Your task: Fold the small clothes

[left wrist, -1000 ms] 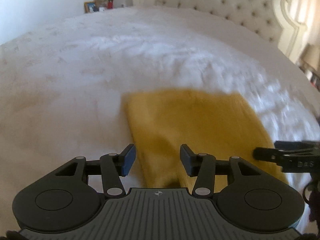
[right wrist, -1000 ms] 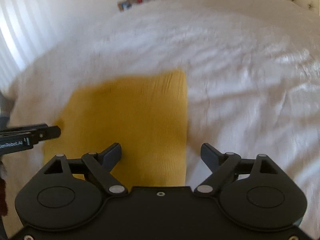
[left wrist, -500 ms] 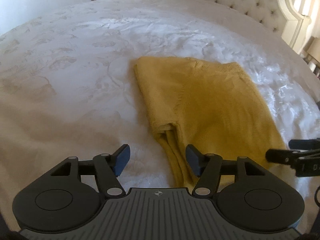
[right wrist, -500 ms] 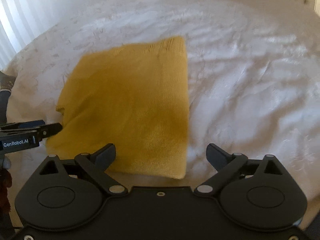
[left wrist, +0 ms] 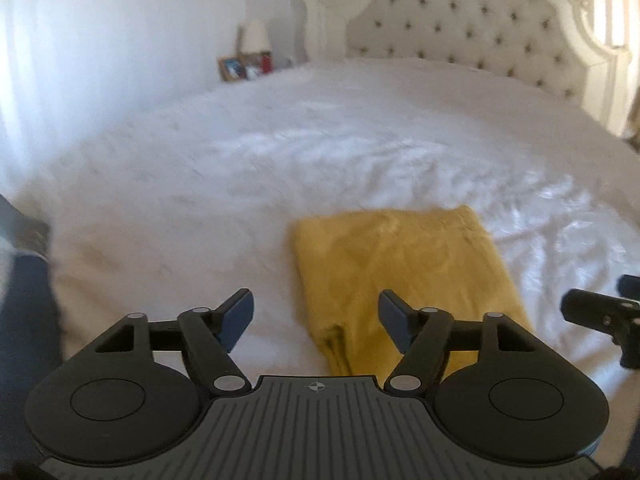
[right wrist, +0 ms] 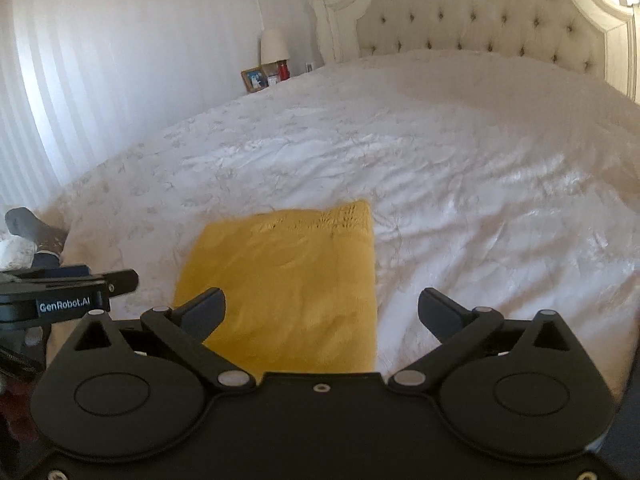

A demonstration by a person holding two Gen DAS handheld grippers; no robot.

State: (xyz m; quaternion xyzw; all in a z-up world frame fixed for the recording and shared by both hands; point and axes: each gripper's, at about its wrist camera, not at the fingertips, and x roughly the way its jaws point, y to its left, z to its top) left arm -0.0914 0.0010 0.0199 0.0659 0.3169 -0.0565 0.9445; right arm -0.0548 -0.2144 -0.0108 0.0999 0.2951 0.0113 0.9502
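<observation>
A folded yellow garment (right wrist: 288, 280) lies flat on the white bed (right wrist: 460, 168), well short of the headboard (right wrist: 480, 12), as the left gripper (left wrist: 316, 312) and right gripper (right wrist: 320, 312) — jaws just opened, nothing between them — hover above it, the fold apparently complete and another garment likely needed next.

Bedroom. Large bed (right wrist: 460, 152) with white, wrinkled, faintly patterned coverlet fills most of both views. Cream tufted headboard (right wrist: 480, 20) with carved white frame at far end. White striped wall (right wrist: 120, 60) to the left. Beside the headboard: lamp with pale shade (right wrist: 274, 45), framed photo (right wrist: 254, 79), small red item (right wrist: 284, 70). Daylight falls in bright patches across the coverlet.
</observation>
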